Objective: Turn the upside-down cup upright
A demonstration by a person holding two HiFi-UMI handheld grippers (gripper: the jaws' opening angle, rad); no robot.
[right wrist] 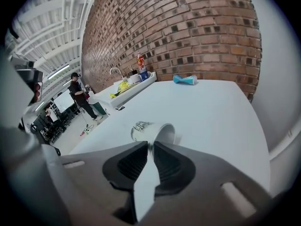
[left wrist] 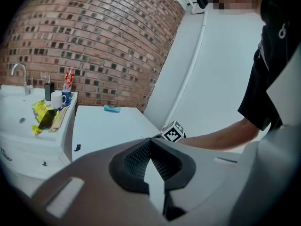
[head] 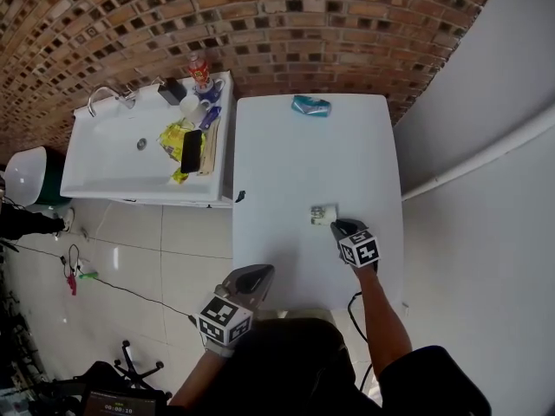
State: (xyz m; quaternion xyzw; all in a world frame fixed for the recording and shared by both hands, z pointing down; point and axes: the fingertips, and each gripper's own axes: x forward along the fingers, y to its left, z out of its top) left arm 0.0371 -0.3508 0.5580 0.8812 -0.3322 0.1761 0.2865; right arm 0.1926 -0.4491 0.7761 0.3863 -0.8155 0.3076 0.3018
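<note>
The cup (right wrist: 149, 132) lies on its side on the white bench (right wrist: 211, 112), its empty mouth turned toward the right hand-held gripper (right wrist: 151, 146), whose jaws pinch its near rim. The left hand-held gripper (left wrist: 150, 141) hangs by the bench's near edge, jaws together on nothing.

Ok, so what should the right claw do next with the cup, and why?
Probably tip the cup the rest of the way up. It lies on its side on the white table, and the right claw seems to pinch its rim. A gentle lift and turn of the hand should stand it with its mouth facing up.
</note>
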